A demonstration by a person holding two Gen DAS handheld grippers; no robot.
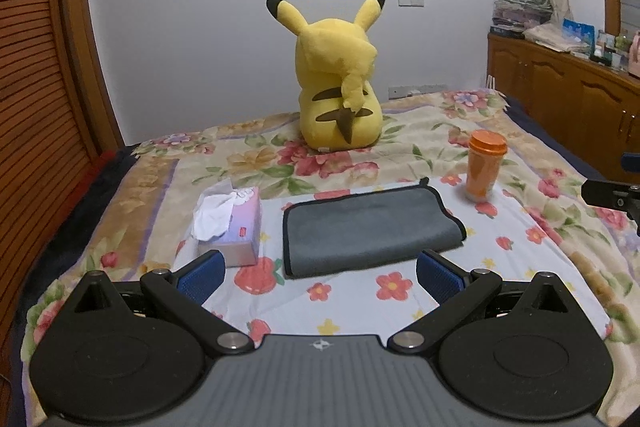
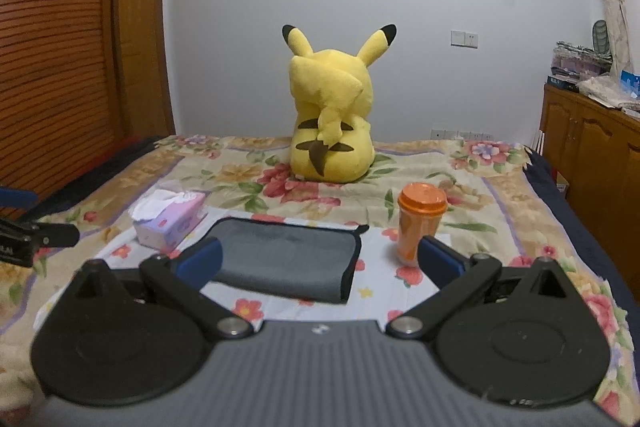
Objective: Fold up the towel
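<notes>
Grey and plush with black piping, the folded towel [image 1: 368, 229] lies as a flat rectangle on the flower-printed bedspread [image 1: 400, 303], a soft tissue box [image 1: 236, 223] at its 9 o'clock and a ribbed orange lidded cup [image 1: 485, 165] at its 2 o'clock. Both the left claw [image 1: 320, 273] and right claw [image 2: 320, 261] hover level near the towel's front edge, blue-padded fingers spread wide, gripping nothing.

Left gripper [image 1: 320, 273]: black linkage arms, silver pivot screws, blue ribbed pads [image 1: 202, 275], grey ribbed body marked with a small white emblem; right gripper [image 2: 320, 263] built identically.
</notes>
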